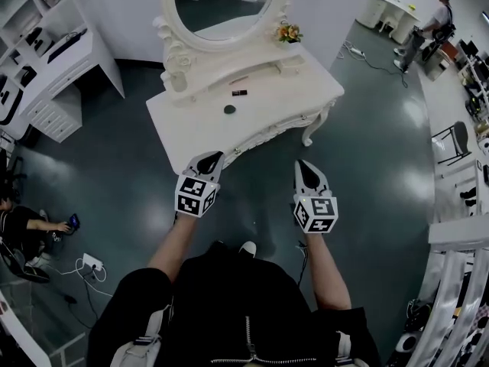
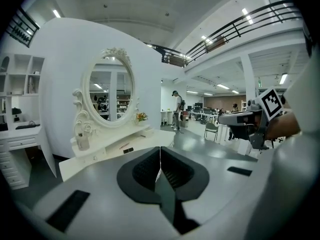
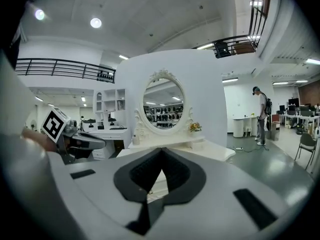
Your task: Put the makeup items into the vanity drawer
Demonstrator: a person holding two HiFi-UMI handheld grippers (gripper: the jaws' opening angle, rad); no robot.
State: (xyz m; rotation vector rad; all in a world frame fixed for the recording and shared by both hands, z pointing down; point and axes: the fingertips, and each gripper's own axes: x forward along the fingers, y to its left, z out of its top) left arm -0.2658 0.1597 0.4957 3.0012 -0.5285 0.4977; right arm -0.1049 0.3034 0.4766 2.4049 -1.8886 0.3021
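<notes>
The white vanity [image 1: 298,90] with its oval mirror [image 1: 225,6] stands ahead of me on the grey floor. On its top lie a small dark tube [image 1: 239,92], a round dark compact [image 1: 230,109] and a thin pink pencil [image 1: 239,79]. My left gripper [image 1: 212,157] hovers at the vanity's front edge, shut and empty. To its right my right gripper [image 1: 306,165] hangs over the floor, just short of the vanity, also shut and empty. In the left gripper view the jaws [image 2: 160,149] meet, with the vanity [image 2: 100,154] beyond. The right gripper [image 3: 161,150] points at the vanity [image 3: 210,151].
A white bottle [image 1: 177,79] and a flower posy [image 1: 289,33] stand on the vanity's raised shelf. A white desk with shelves [image 1: 61,60] is at the left. A person [image 1: 23,232] sits on the floor by a power strip [image 1: 92,264]. Another person [image 1: 435,21] stands far right, near a chair [image 1: 454,140].
</notes>
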